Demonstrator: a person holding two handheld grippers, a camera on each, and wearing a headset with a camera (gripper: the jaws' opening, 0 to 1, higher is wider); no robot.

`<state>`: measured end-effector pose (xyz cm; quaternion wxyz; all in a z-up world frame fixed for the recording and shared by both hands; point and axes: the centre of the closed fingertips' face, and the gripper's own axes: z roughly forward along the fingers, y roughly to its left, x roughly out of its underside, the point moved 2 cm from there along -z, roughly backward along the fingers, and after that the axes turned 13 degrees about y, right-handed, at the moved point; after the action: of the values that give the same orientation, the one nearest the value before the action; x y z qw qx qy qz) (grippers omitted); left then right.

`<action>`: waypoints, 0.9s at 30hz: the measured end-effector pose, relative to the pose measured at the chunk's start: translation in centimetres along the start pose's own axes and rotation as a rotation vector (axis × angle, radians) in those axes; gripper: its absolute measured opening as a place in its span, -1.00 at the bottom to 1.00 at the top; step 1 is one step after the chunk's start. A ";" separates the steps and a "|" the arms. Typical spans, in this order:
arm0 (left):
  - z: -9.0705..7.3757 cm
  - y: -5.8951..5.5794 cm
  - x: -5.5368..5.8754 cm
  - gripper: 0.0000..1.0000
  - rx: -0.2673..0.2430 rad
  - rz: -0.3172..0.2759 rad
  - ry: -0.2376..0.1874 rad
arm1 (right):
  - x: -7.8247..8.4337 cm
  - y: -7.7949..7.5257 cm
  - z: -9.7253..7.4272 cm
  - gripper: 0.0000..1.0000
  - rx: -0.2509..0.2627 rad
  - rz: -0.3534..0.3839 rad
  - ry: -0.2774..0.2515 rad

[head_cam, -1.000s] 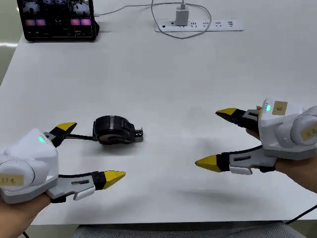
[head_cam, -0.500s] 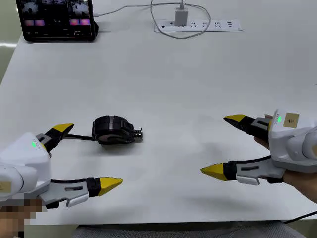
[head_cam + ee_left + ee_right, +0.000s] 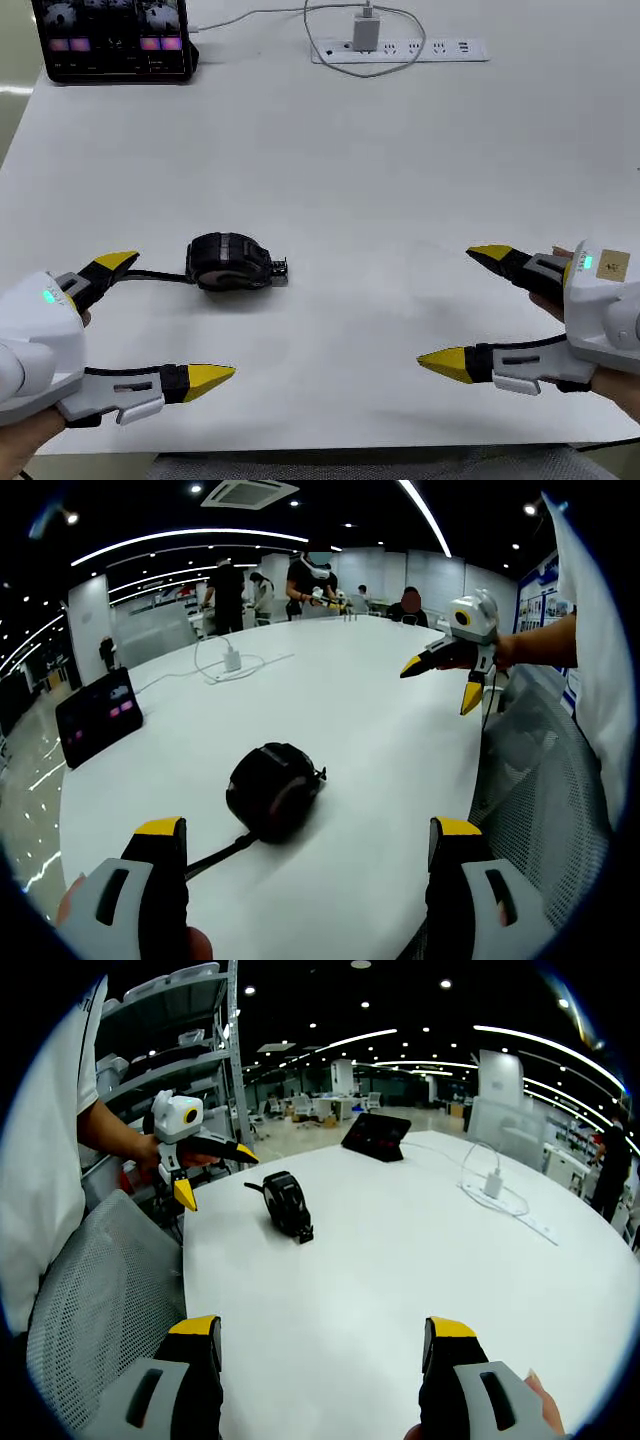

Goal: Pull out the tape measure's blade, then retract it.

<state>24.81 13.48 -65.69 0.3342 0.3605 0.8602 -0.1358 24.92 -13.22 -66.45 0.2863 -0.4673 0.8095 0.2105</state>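
Note:
A black tape measure (image 3: pixel 232 263) lies on the white table (image 3: pixel 360 170), blade fully in, a black strap trailing to its left. In the left gripper view the tape measure (image 3: pixel 273 791) sits just ahead of the jaws. My left gripper (image 3: pixel 165 318) is open at the table's front left, a short way from the tape, holding nothing. My right gripper (image 3: pixel 478 308) is open at the front right, well apart from the tape measure (image 3: pixel 288 1203). The right gripper (image 3: pixel 443 675) appears in the left gripper view, and the left gripper (image 3: pixel 208 1165) in the right gripper view.
A tablet (image 3: pixel 112 38) stands at the back left. A white power strip (image 3: pixel 400 50) with a plugged charger and looping cable lies at the back centre. A mesh chair (image 3: pixel 95 1310) is at the table's near edge. People stand far off in the room.
Both grippers have drawn back toward the near edge of the table and slightly outward. The tape measure has stayed in place.

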 end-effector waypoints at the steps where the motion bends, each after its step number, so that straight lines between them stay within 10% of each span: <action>1: 0.0 0.0 0.0 0.97 0.002 0.001 -0.001 | 0.1 0.0 -0.1 0.64 0.002 -0.002 0.004; 27: -1.3 -0.1 0.9 0.98 0.021 0.002 0.019 | 2.0 -0.4 -1.9 0.84 0.003 -0.034 0.060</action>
<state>23.66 14.54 -65.34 0.3222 0.3659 0.8616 -0.1412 23.92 -15.87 -66.36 0.2662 -0.4868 0.8099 0.1905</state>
